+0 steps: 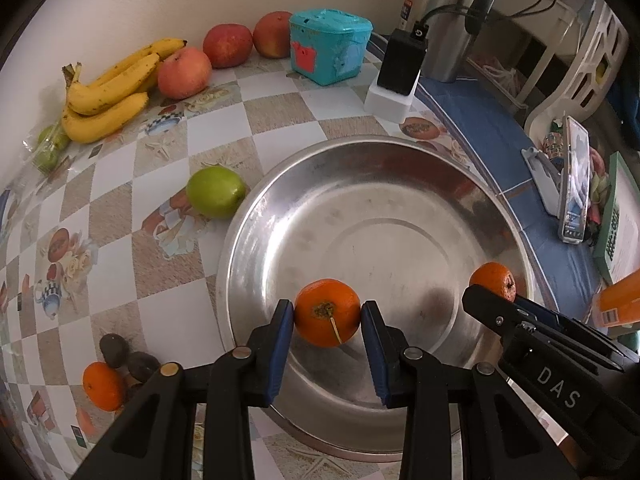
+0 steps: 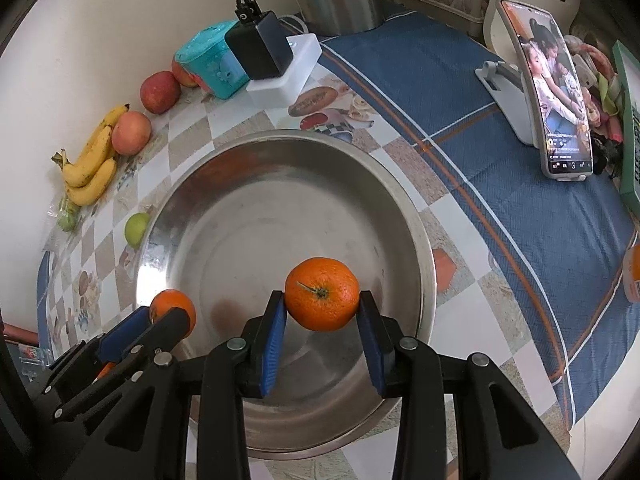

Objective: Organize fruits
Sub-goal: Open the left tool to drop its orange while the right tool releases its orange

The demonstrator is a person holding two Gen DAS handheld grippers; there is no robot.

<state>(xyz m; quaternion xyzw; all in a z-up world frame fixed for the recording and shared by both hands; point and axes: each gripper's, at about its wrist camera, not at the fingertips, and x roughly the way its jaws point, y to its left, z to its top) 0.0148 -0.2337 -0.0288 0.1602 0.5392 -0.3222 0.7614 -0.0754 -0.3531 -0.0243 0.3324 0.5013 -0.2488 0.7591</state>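
In the left wrist view the left gripper [image 1: 327, 322] grasps a mandarin [image 1: 327, 312] at lower centre, over the steel basin [image 1: 256, 240]. In the right wrist view the right gripper [image 2: 322, 312] likewise clamps a second mandarin [image 2: 322, 294] at centre, over the same basin. Judging by this, the placing step is in hand: next, each should lower, then loosen its jaws.

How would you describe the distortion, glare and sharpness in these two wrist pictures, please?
Left wrist view: strong fisheye bending with dark corners; the steel bowl shows soft glare on its left wall; the tangerine in the left claw is sharp. Right wrist view: same curvature; the lit phone screen looks slightly washed out; the held tangerine is crisp.
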